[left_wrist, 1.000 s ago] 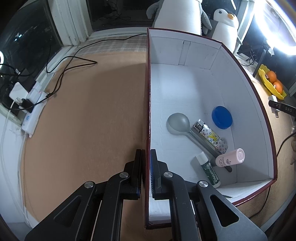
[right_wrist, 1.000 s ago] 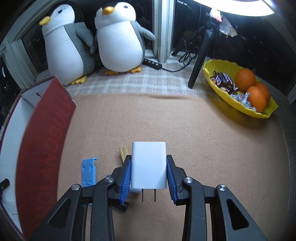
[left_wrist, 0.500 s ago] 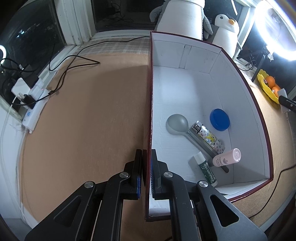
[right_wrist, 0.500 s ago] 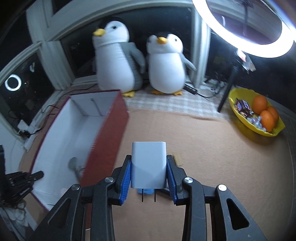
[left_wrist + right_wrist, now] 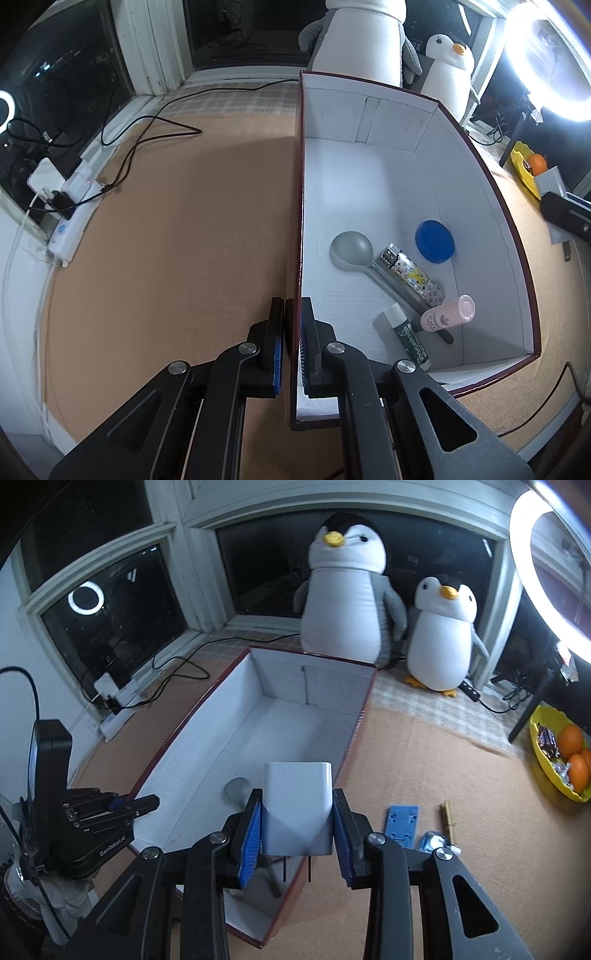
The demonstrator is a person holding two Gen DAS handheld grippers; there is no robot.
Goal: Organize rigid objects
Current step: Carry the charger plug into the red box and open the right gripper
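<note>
White-lined box [image 5: 369,192] has its left wall pinched by the left gripper [image 5: 293,347], at six o'clock. Right gripper [image 5: 297,823] clamps the white charger [image 5: 297,808] above the box's right wall, six o'clock.

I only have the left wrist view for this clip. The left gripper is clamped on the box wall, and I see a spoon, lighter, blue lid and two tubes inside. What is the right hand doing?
Observer: The right gripper is shut on a white charger, prongs pointing back toward the camera.
Operator: Is it over the box?
Observer: Roughly above the near right wall of the box; height above it I cannot judge.
Operator: Anything left outside?
Observer: Yes: on the mat to the right lie a blue plastic piece, a wooden clothespin and a small shiny item I cannot identify.
</note>
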